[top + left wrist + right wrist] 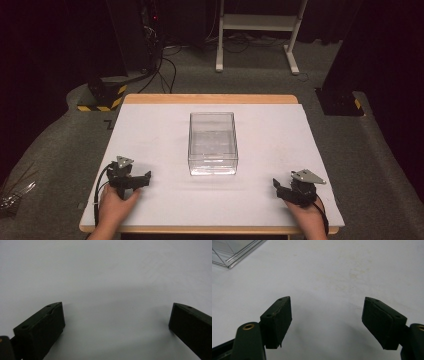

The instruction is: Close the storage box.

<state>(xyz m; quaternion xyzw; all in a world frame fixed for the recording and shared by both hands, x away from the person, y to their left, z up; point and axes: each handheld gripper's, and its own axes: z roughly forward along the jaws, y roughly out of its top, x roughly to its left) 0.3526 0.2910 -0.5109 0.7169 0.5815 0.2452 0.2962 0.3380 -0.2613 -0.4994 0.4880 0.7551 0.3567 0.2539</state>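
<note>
Left tool [131,180] sits low at the near left, held in the left hand [116,205], jaws spread wide with nothing between. Right tool [295,190] sits low at the near right in the right hand [309,216], jaws apart, nothing between.

— What does your left gripper [116,322] show you?
— Two black jaws rising from the bottom edge, standing wide apart; nothing between them; beneath them you have the plain white table surface [107,272], bare and evenly lit.
</note>
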